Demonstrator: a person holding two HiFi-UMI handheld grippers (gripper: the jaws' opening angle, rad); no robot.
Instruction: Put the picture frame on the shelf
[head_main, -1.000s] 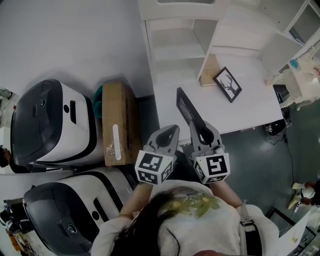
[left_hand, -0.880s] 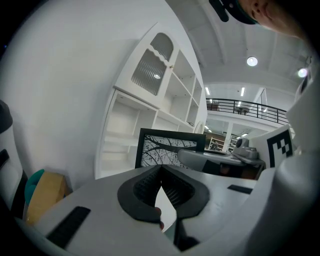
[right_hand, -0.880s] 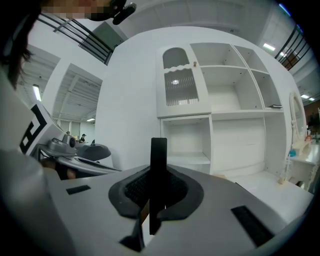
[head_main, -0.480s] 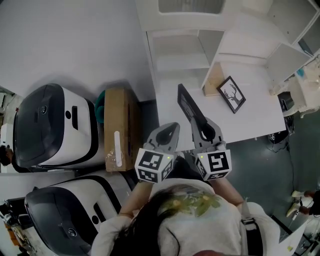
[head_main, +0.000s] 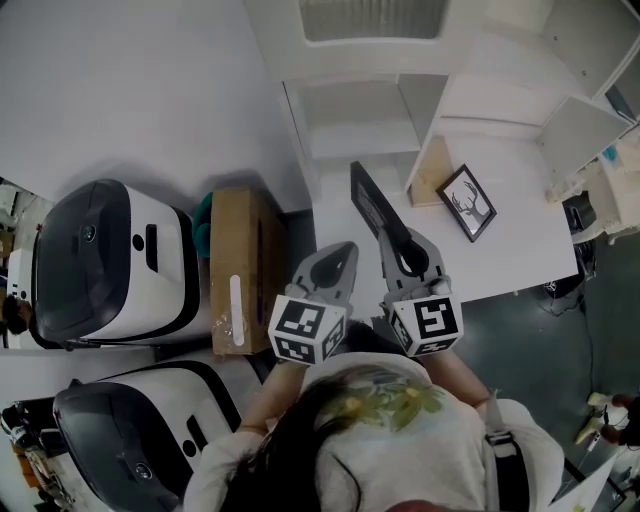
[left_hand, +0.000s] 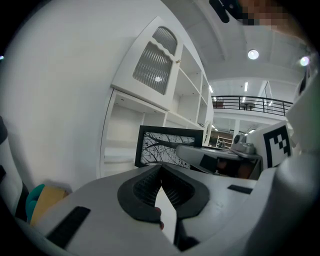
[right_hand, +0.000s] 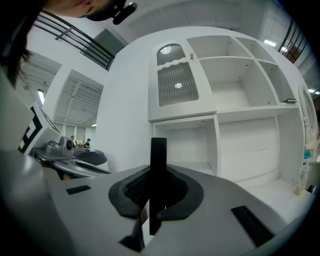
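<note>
My right gripper (head_main: 398, 243) is shut on a black picture frame (head_main: 368, 202) and holds it by its lower edge over the front left part of the white table (head_main: 520, 262). In the right gripper view the frame (right_hand: 158, 150) stands edge-on and upright between the jaws, facing the white shelf unit (right_hand: 235, 100) and its low open compartment (right_hand: 187, 145). The left gripper (head_main: 338, 258) hangs just left of it, shut and holding nothing. From the left gripper view the frame (left_hand: 167, 145) shows a branch print. The shelf unit (head_main: 365, 100) stands at the table's back.
A second frame with a deer print (head_main: 467, 202) lies on the table by a wooden panel (head_main: 432, 172). A cardboard box (head_main: 238, 258) and a teal object (head_main: 201, 213) sit left of the table. Two black-and-white machines (head_main: 105, 262) (head_main: 140, 425) stand further left.
The right gripper has carried the frame a little closer to the shelf unit, and the left gripper has kept beside it. Both stay shut.
</note>
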